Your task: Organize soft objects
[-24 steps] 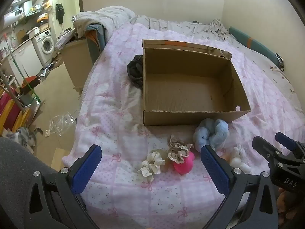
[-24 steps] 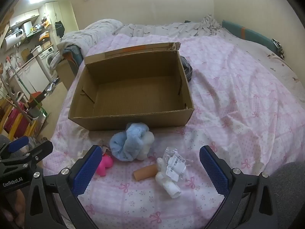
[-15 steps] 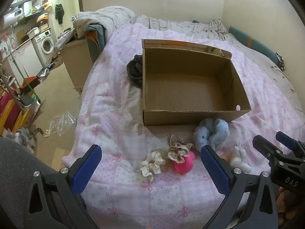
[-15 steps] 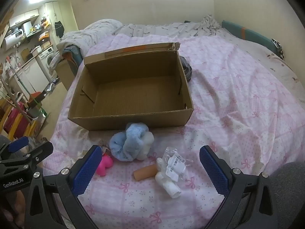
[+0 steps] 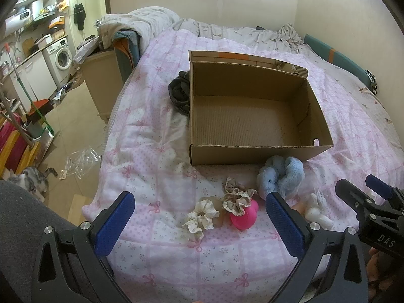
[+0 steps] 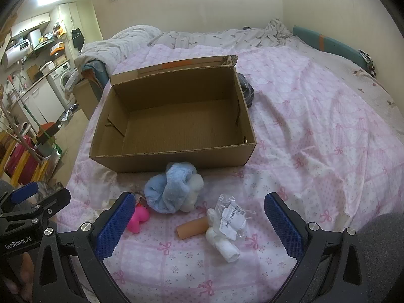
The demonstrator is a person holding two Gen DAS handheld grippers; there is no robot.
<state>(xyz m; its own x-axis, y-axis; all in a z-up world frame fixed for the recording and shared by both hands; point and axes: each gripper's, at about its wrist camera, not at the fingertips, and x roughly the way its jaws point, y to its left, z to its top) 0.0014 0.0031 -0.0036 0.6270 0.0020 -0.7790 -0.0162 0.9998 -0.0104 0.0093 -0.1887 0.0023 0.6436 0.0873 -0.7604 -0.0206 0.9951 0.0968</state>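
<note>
An empty open cardboard box [image 5: 255, 155] [image 6: 176, 159] sits on the pink bed quilt. In front of it lie a fluffy blue scrunchie [image 5: 281, 175] [image 6: 174, 186], a beige frilly scrunchie [image 5: 236, 199], a cream scrunchie [image 5: 200, 216], a pink soft toy [image 5: 245, 218] [image 6: 137, 218], a tan roll [image 6: 192, 231] and a white soft item with a tagged plastic bag [image 6: 224, 237] [image 5: 315, 210]. My left gripper [image 5: 199, 224] is open and empty, just short of the scrunchies. My right gripper [image 6: 198, 223] is open and empty, around the tan roll and white item.
A dark garment [image 5: 179, 92] [image 6: 246, 91] lies beside the box. Grey bedding [image 5: 151, 22] is piled at the bed's far corner. The floor to the left holds a cat [image 5: 30, 180], clear plastic [image 5: 80, 161] and a wooden cabinet [image 5: 103, 75].
</note>
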